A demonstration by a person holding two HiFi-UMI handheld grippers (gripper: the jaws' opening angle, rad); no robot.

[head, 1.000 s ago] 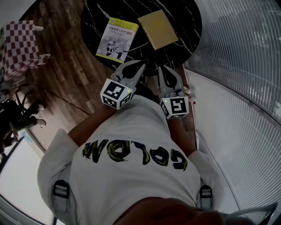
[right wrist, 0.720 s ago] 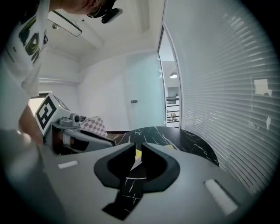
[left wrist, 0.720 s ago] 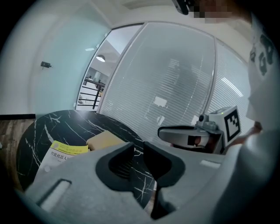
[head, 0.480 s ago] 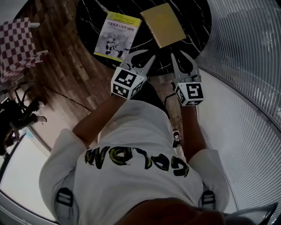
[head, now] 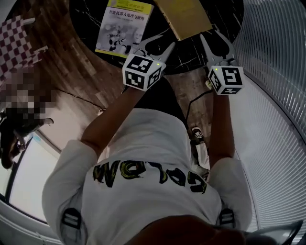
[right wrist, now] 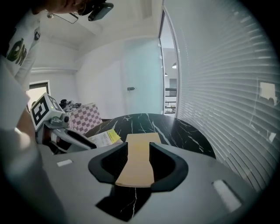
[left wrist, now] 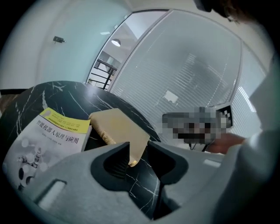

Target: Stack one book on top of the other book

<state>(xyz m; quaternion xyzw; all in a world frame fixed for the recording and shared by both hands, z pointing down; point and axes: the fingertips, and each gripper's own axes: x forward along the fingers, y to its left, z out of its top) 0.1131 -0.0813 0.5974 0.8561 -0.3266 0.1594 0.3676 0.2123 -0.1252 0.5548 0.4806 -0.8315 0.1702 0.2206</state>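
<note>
Two books lie side by side on the round black marble table (head: pixel 95 9): a white book with a yellow band (head: pixel 119 28) on the left and a plain tan book (head: pixel 186 16) on the right. My left gripper (head: pixel 155 43) hovers over the table's near edge between the two books. Its jaws have just been opening and hold nothing. In the left gripper view the tan book's corner (left wrist: pixel 118 129) shows beyond the open gap. My right gripper (head: pixel 214 39) sits by the tan book's near right corner. Its jaws have also just been opening, and the tan book (right wrist: pixel 140 162) shows in the gap, untouched.
A red-and-white checkered cloth (head: pixel 14 48) stands left of the table over the wooden floor (head: pixel 86 76). A white slatted wall (head: pixel 277 95) curves along the right side. A cable (head: pixel 191 103) trails on the floor near the person's feet.
Both grippers have moved forward from the person's chest to the table's near edge. Their jaws have spread from nearly shut to open. The books have not moved.
</note>
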